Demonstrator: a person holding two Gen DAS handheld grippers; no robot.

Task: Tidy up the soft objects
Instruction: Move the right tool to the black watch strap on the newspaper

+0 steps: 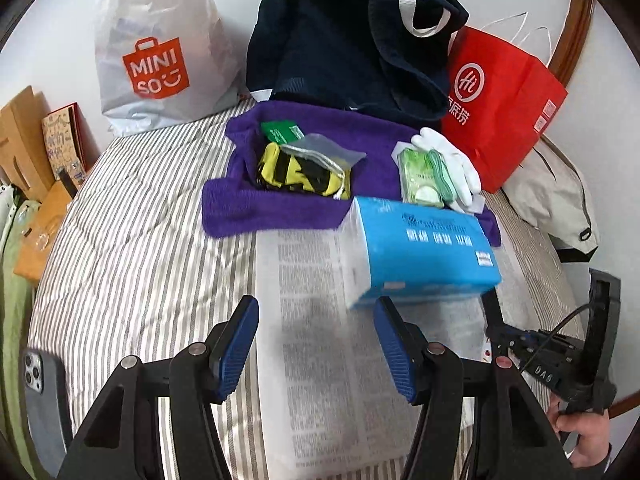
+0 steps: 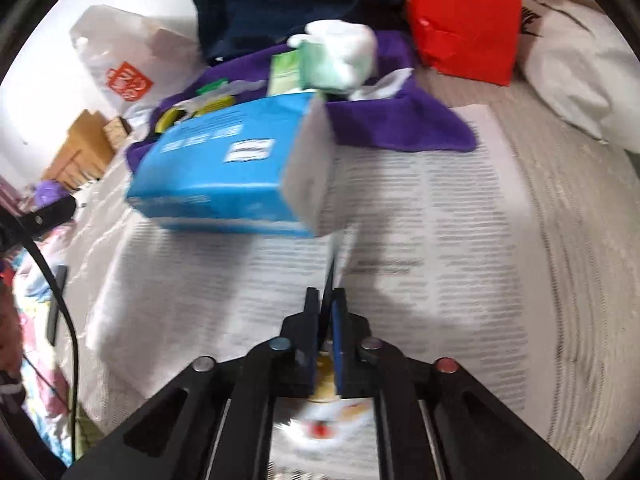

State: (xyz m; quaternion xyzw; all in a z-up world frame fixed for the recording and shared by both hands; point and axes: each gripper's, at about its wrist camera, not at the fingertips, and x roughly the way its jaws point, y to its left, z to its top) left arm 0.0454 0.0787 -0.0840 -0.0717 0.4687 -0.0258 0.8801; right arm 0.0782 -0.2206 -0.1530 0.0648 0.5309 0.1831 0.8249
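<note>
A blue tissue pack point(image 1: 420, 248) point(image 2: 224, 168) hangs tilted just above a printed sheet point(image 1: 320, 360) on the striped bed. My right gripper point(image 2: 326, 292) is shut on a thin flap of wrapper at the pack's near corner; in the left wrist view the right gripper point(image 1: 494, 312) reaches in at the pack's lower right. My left gripper point(image 1: 316, 304) stands open over the sheet, just short of the pack, with nothing between its blue pads. Behind the pack, a purple towel point(image 1: 248, 204) carries a yellow-black item in a clear bag point(image 1: 304, 168), a green packet point(image 1: 420, 176) and a white glove point(image 1: 452, 156).
A navy garment point(image 1: 340, 40) is piled behind the towel, a red paper bag point(image 1: 504, 108) to its right, a white Miniso bag point(image 1: 156, 60) to its left. A pale bag point(image 1: 556, 200) lies at the right edge. A phone point(image 1: 44, 392) rests near left. A hand point(image 1: 580, 428) holds the right gripper.
</note>
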